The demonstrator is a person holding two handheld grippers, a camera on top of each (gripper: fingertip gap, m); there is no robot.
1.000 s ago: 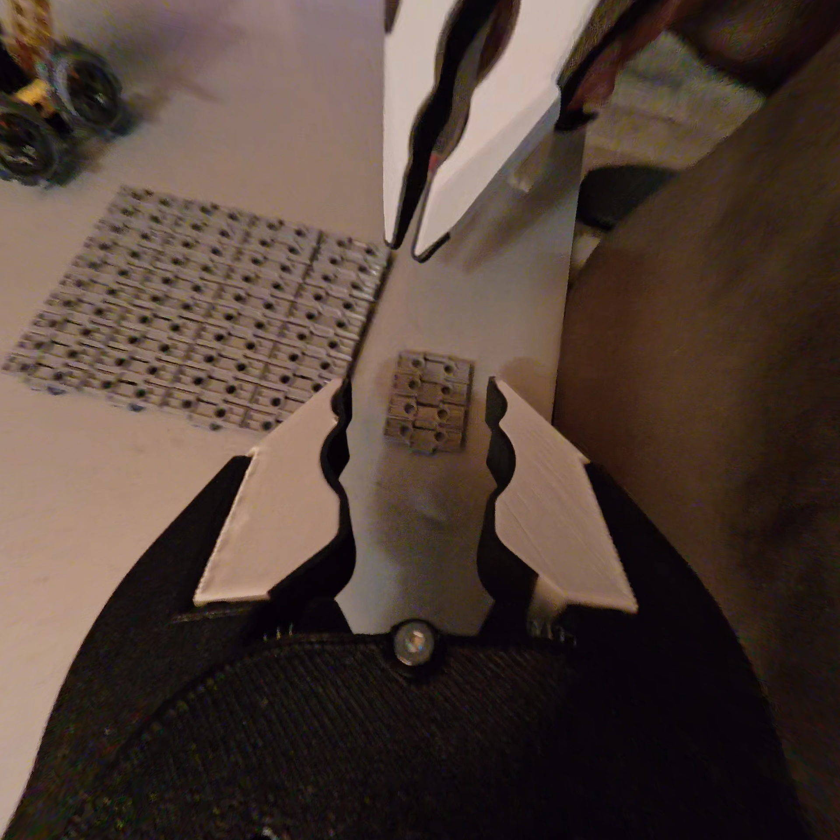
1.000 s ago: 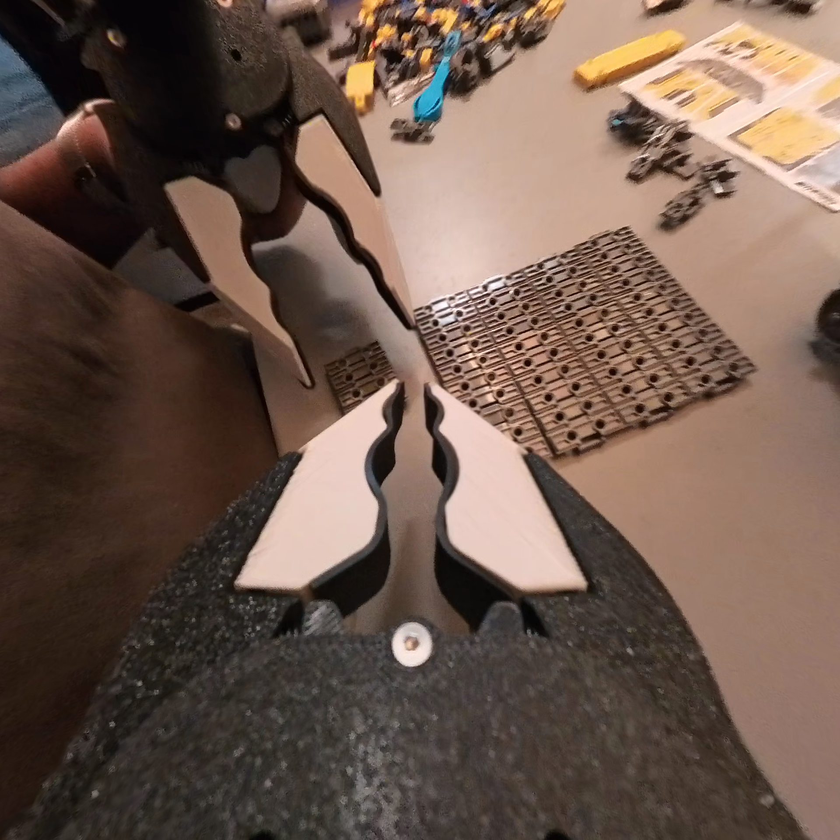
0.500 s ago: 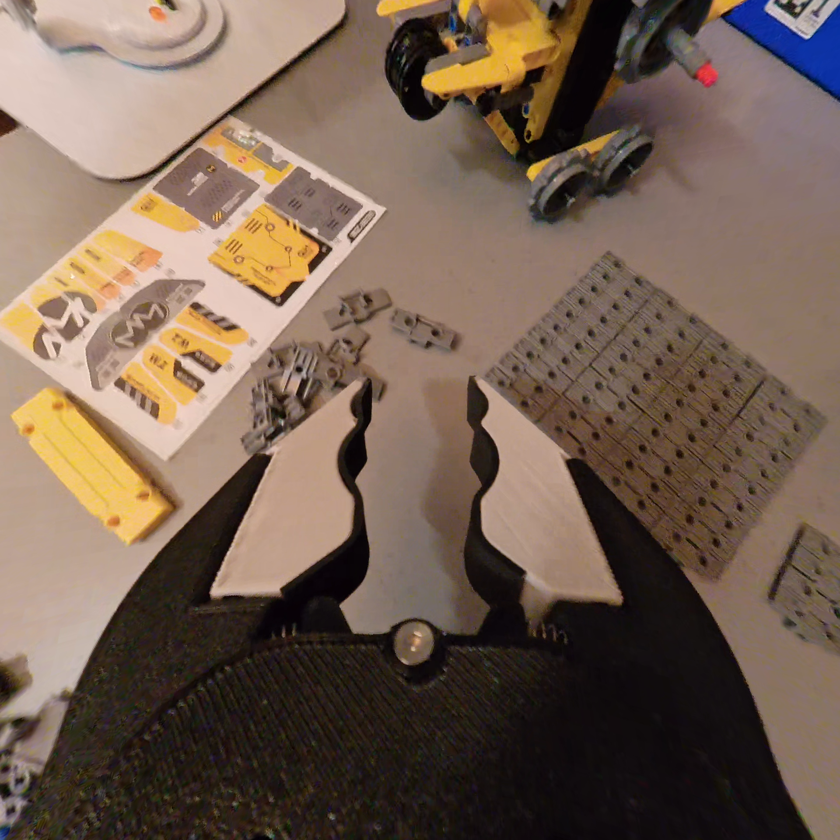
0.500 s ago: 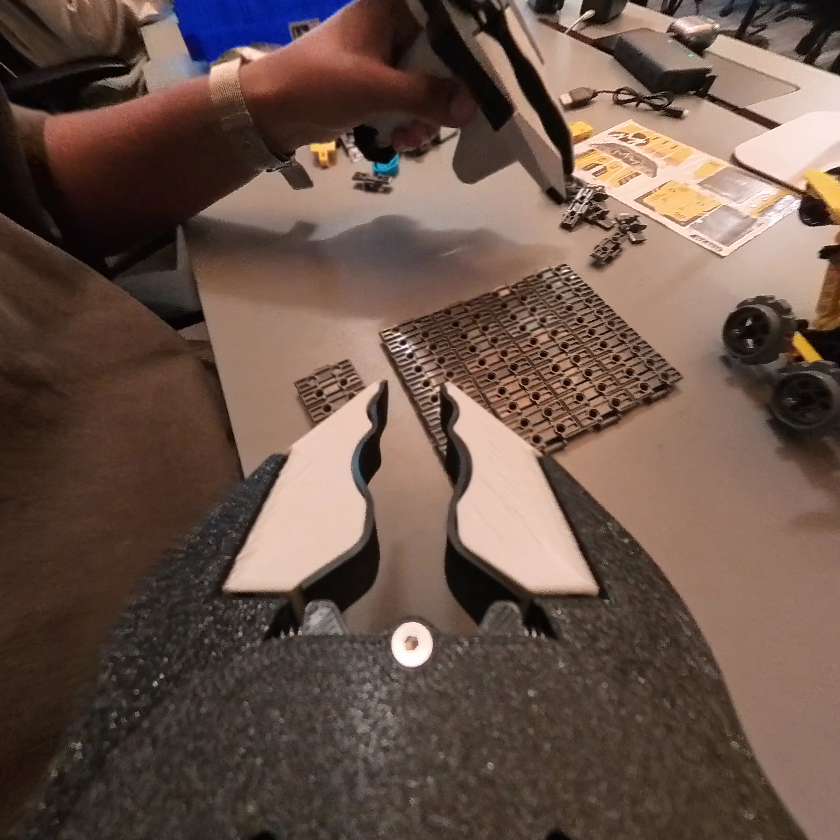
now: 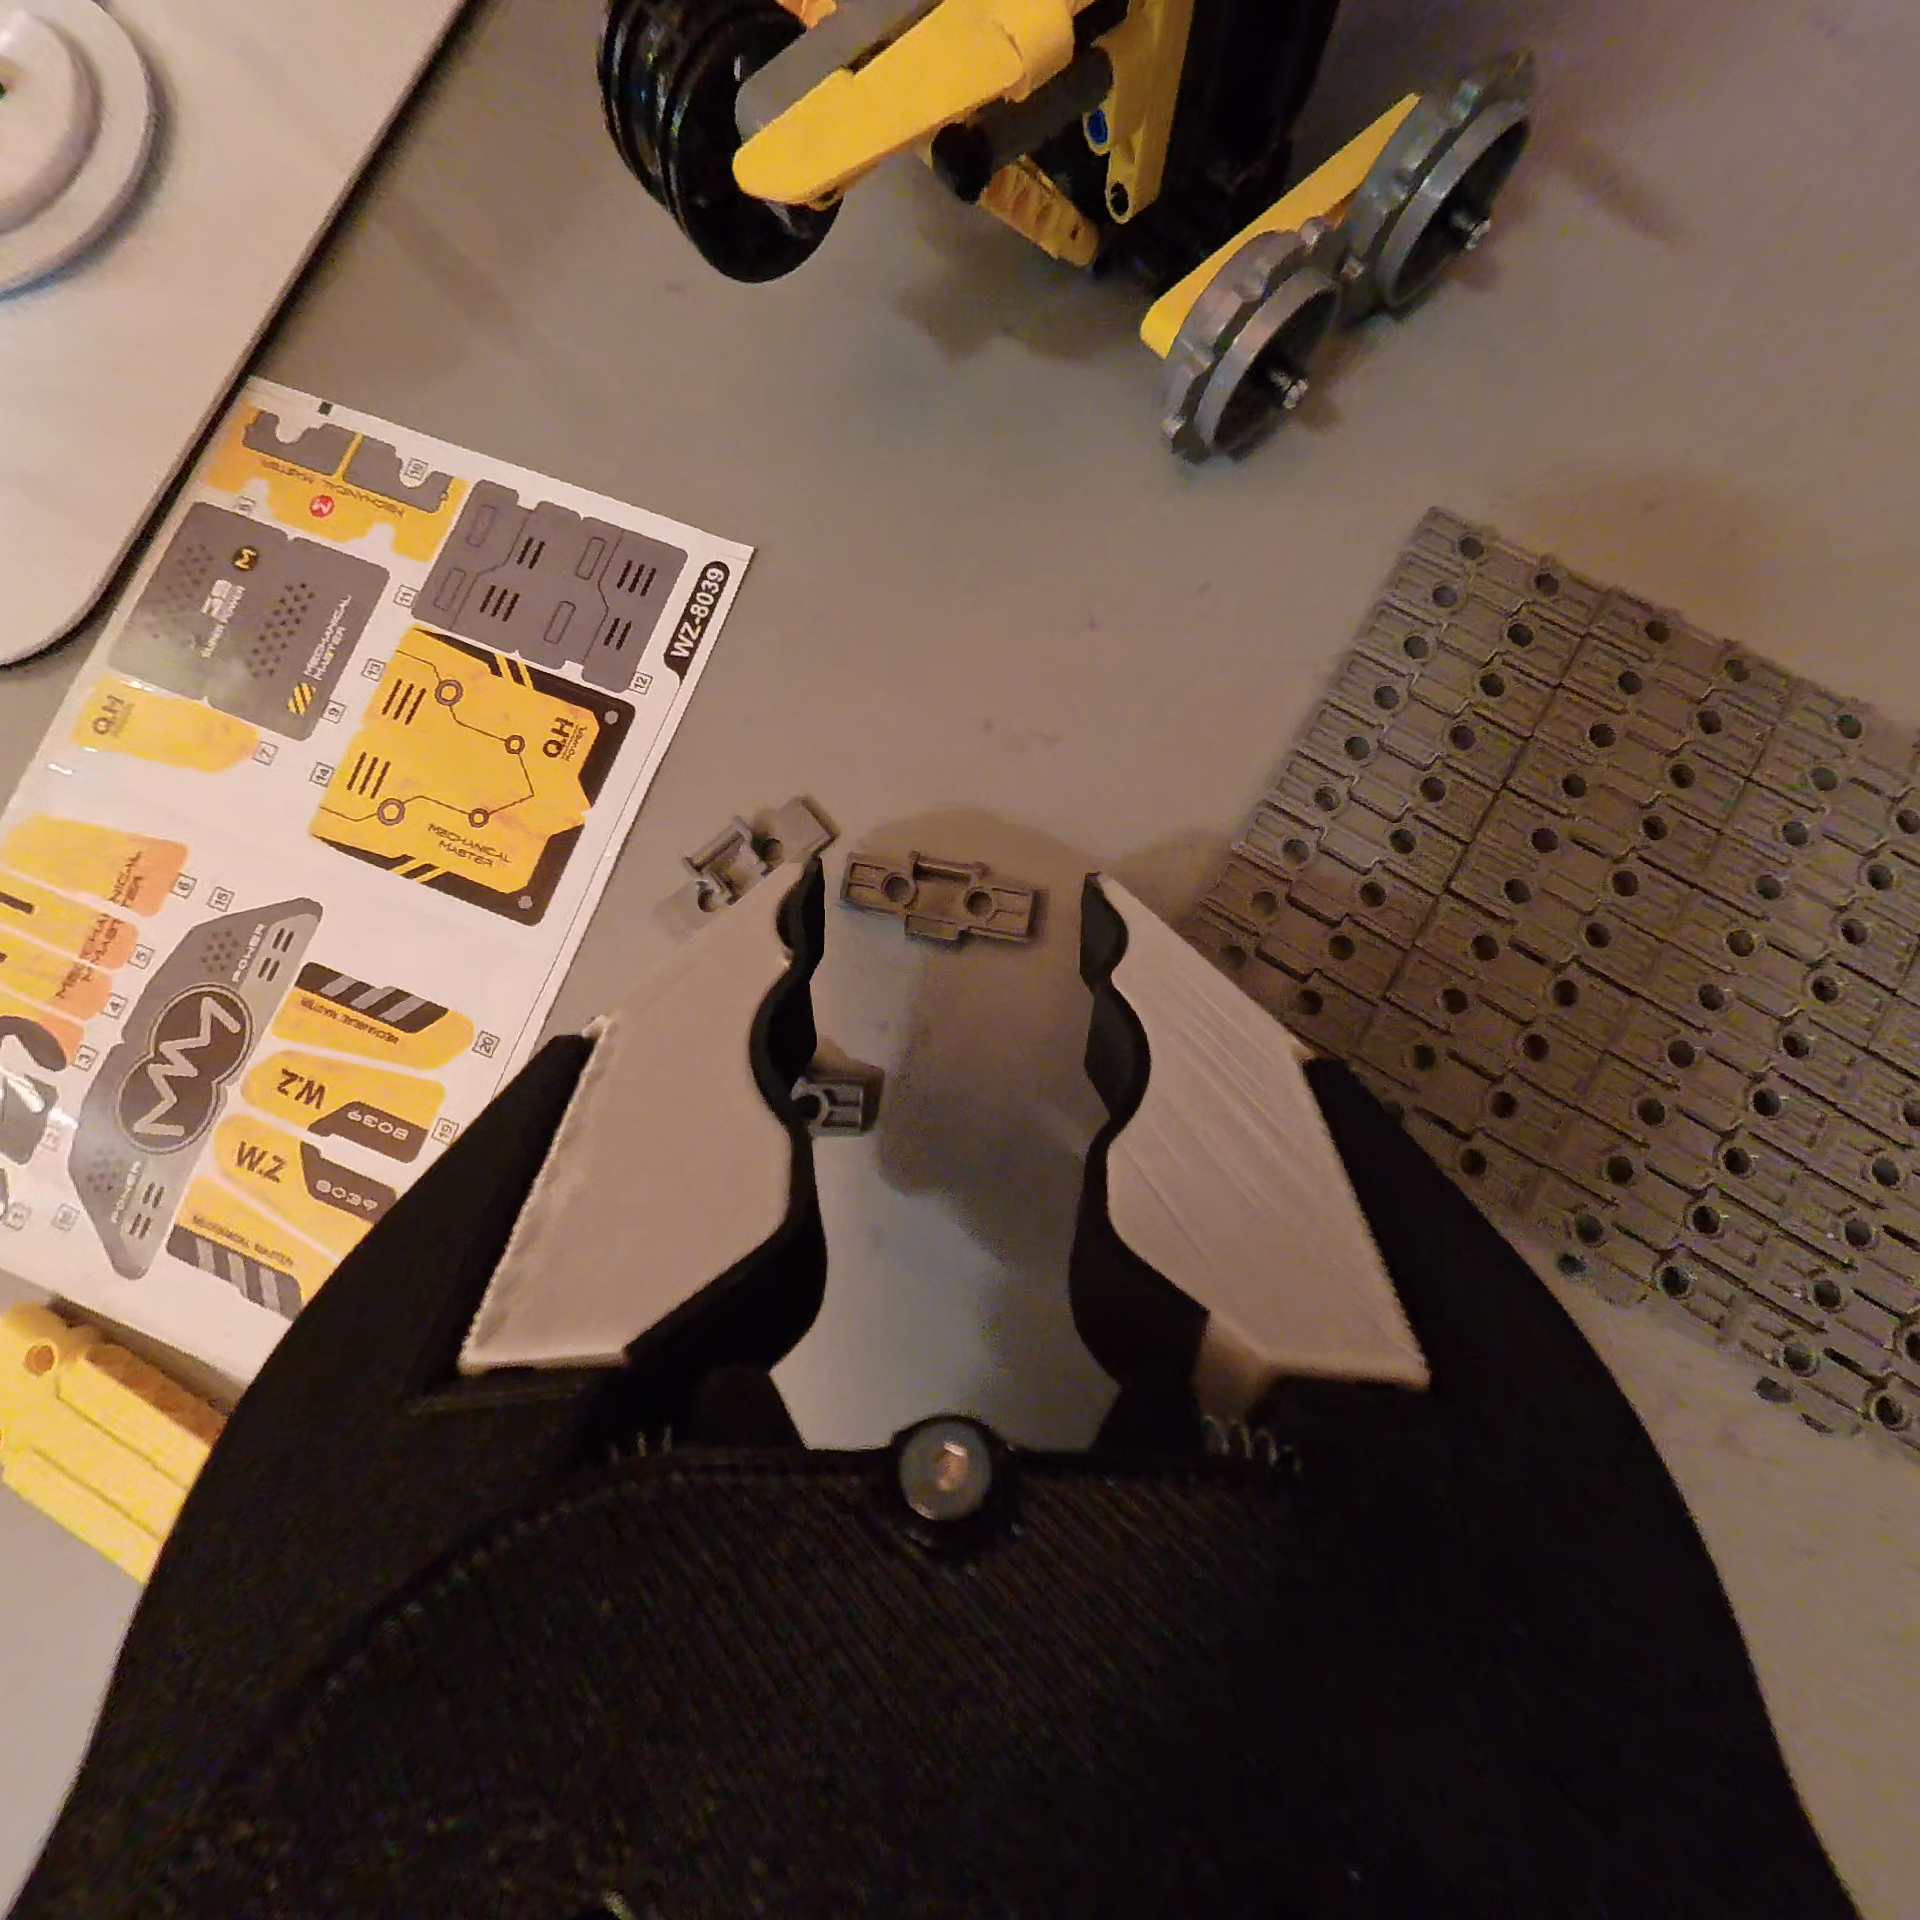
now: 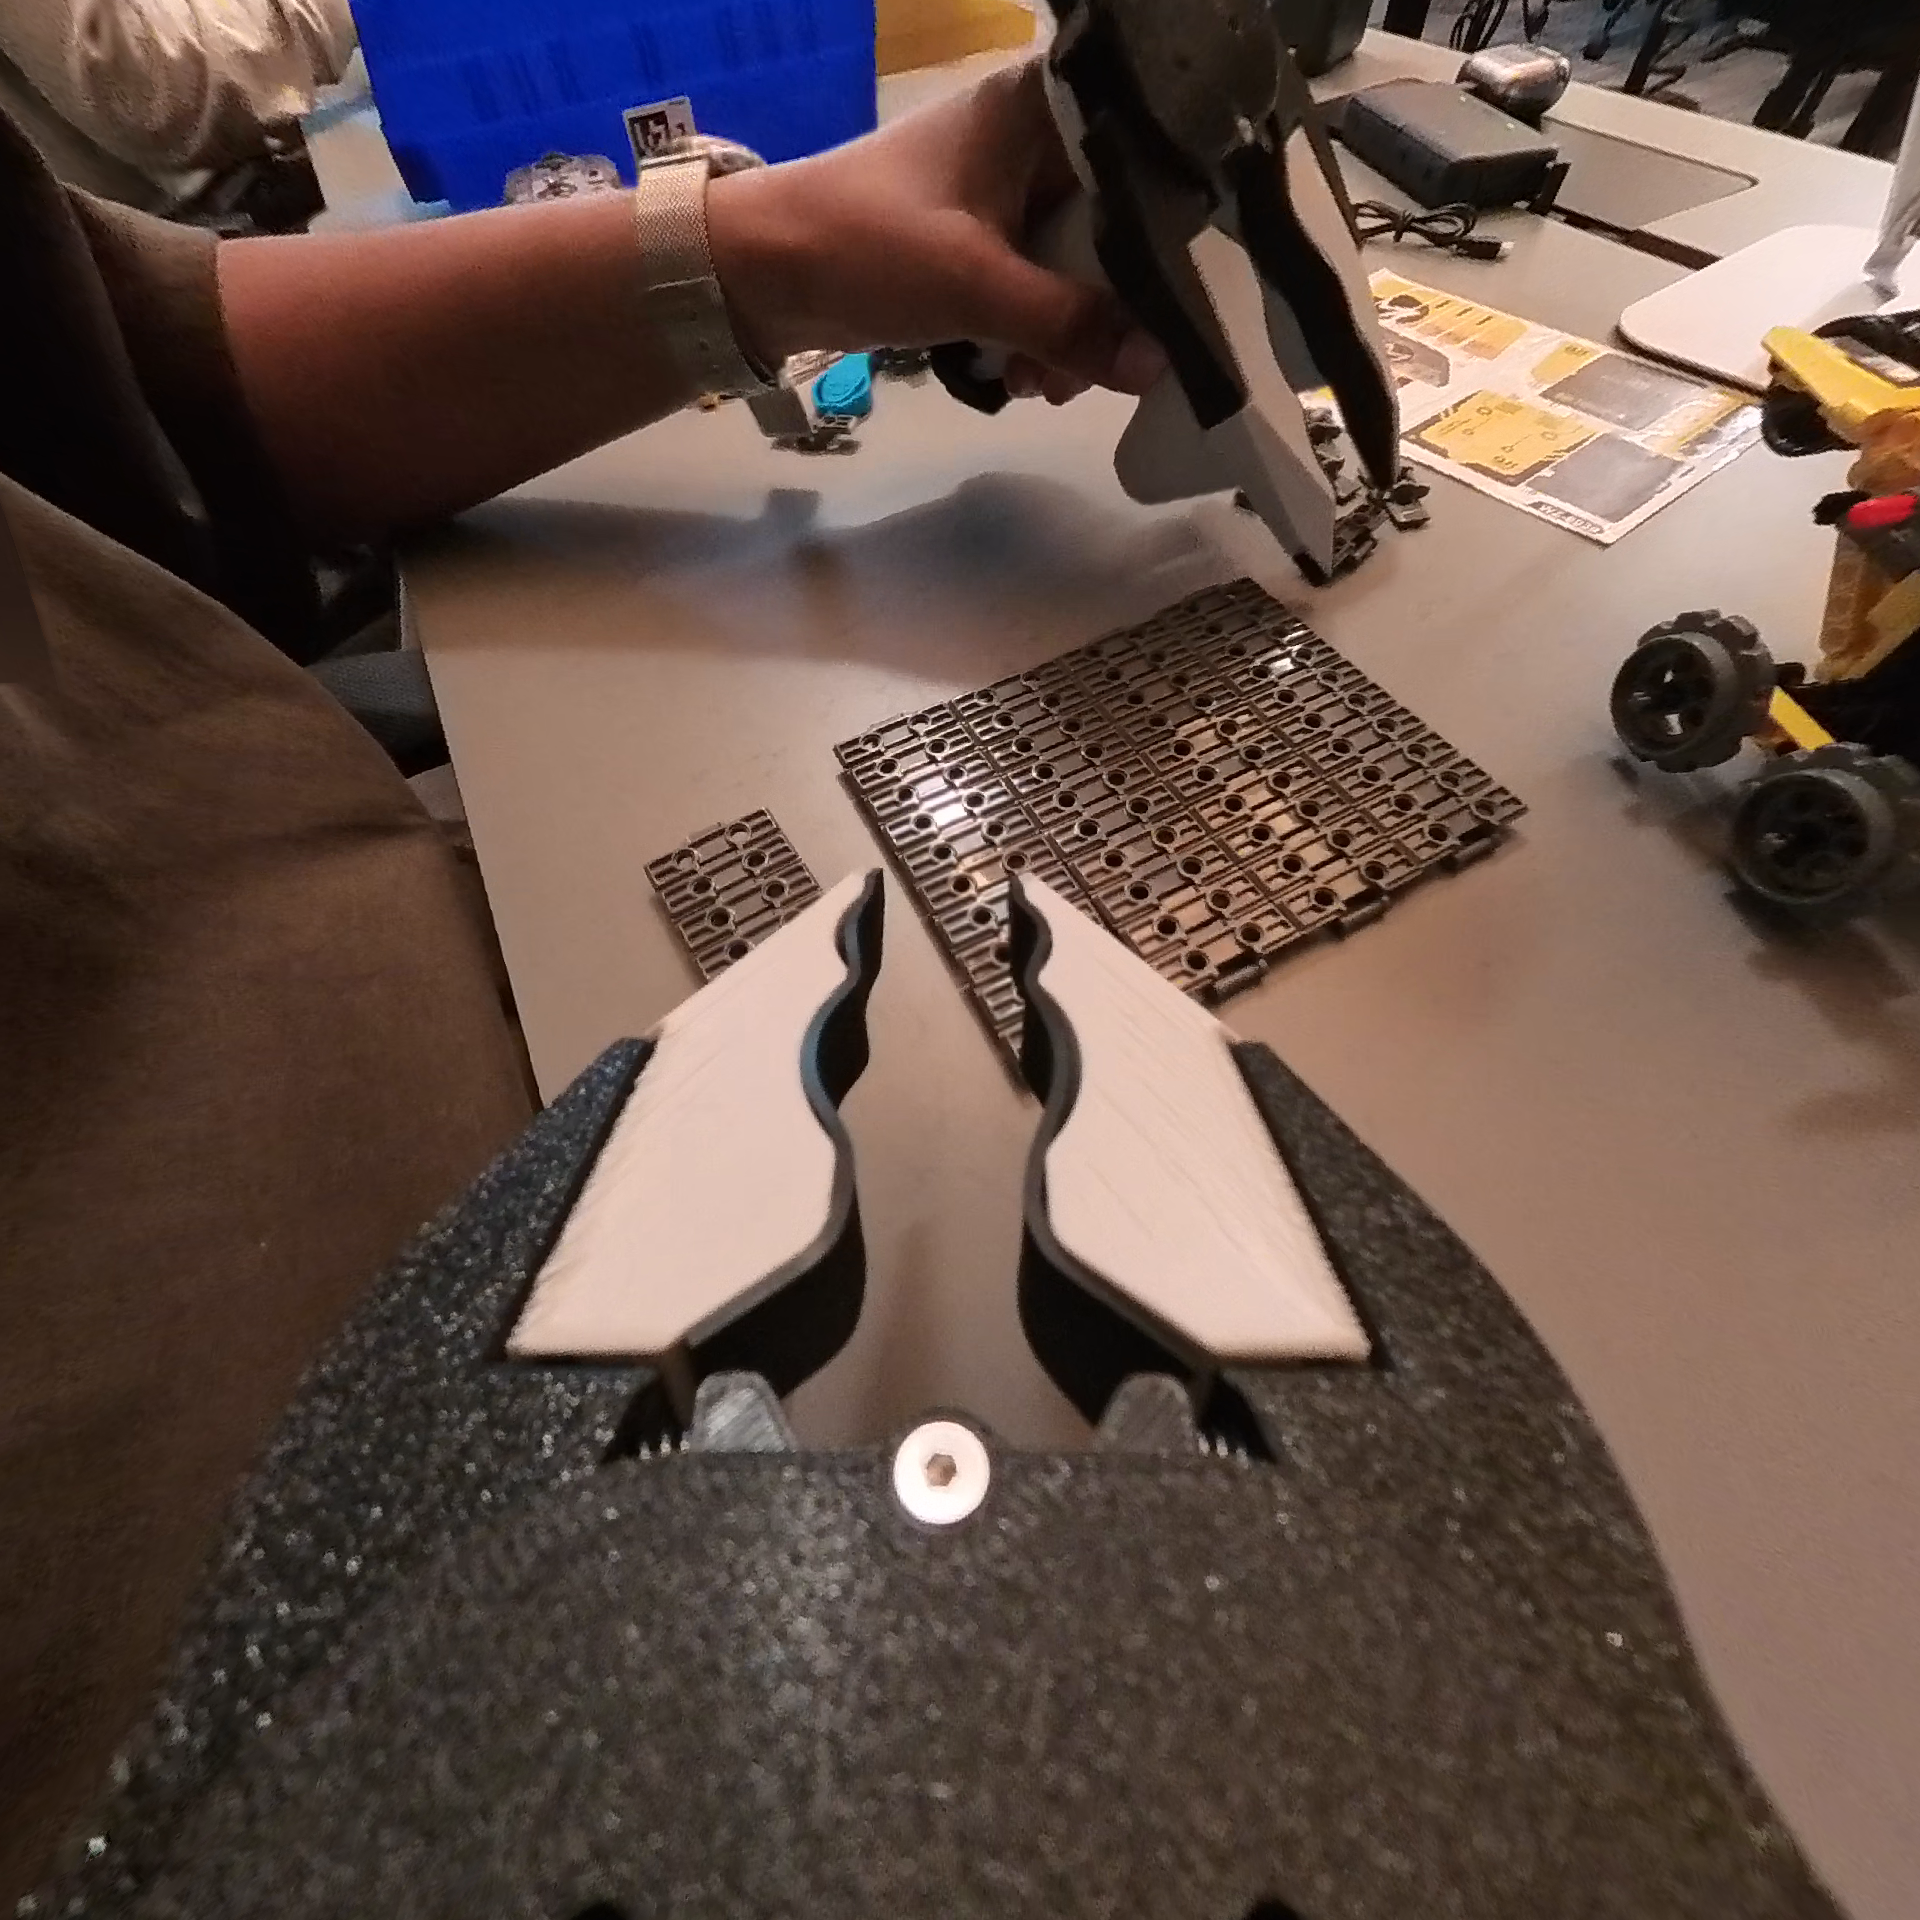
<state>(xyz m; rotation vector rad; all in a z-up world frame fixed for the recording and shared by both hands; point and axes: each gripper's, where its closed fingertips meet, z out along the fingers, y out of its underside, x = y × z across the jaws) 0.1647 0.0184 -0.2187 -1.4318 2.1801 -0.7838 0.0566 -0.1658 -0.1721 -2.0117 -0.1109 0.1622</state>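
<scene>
My left gripper [image 5: 948, 891] is open and low over the grey table. A loose grey track link [image 5: 940, 900] lies flat between its fingertips, and two more links [image 5: 756, 858] [image 5: 837, 1099] lie by the left finger. In the right wrist view a hand holds this gripper [image 6: 1340, 525] down at the pile of links [image 6: 1377, 507]. My right gripper [image 6: 945, 891] is open and empty, hovering near the table's edge between a small grey link panel [image 6: 727, 885] and the large grey mat of joined links [image 6: 1174, 790] [image 5: 1621, 935].
A sticker sheet [image 5: 312, 831] [image 6: 1538, 405] lies left of the links. A yellow-and-black toy vehicle [image 5: 1039, 135] [image 6: 1766, 748] stands beyond the mat. There are also a yellow brick [image 5: 83, 1423], a white pad [image 5: 156, 260], a blue box [image 6: 613, 94] and a brown sleeve [image 6: 208, 935].
My left gripper swung away from the small panel at the table's edge to the loose links and came down over one. My right gripper drew back, its jaws a little wider.
</scene>
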